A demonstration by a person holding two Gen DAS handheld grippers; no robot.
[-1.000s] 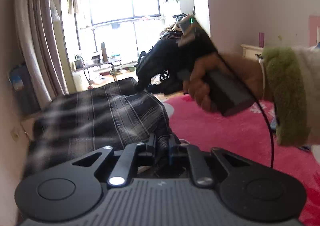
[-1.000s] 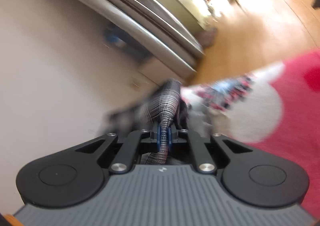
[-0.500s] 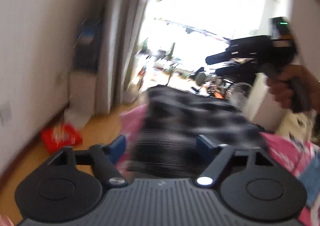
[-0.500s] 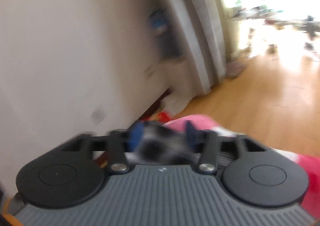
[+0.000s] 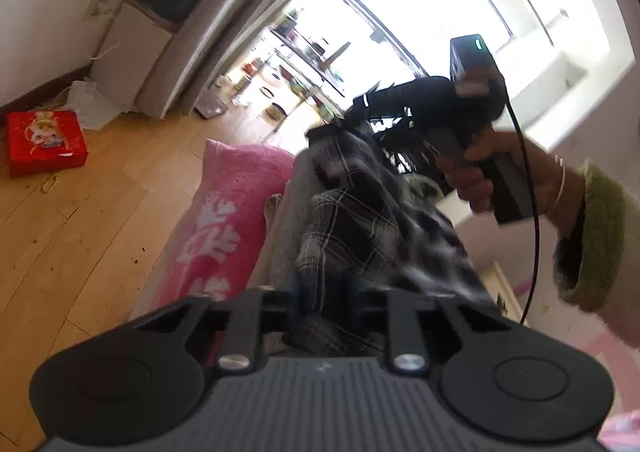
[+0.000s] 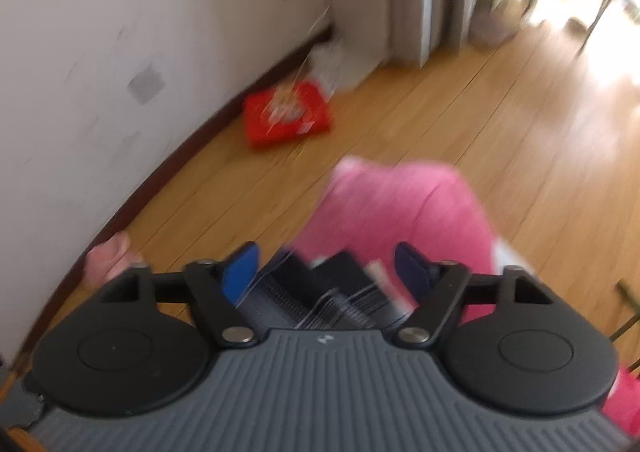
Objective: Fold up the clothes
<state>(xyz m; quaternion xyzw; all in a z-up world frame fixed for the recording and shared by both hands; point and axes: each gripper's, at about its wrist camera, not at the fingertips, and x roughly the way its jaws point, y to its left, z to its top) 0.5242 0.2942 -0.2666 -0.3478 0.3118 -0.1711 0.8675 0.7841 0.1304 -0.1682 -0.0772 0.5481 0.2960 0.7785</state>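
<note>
While draped between both tongs, plaid garment (image 5: 360, 220) hanging over pink blanket (image 5: 224, 220) — left tongs (image 5: 328, 298) spread, cloth lying loose between fingers. Right tongs (image 6: 326, 268) spread wide, plaid fabric bunched between blue pads (image 6: 240, 270) — grip released. Red box (image 6: 288, 118) far left on floor.

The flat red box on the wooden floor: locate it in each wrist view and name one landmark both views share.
Left wrist view: the flat red box lies at the far left edge, near the wall.
Right wrist view: it lies left of centre in the upper half, by the skirting.
Shared landmark: the pink blanket.
</note>
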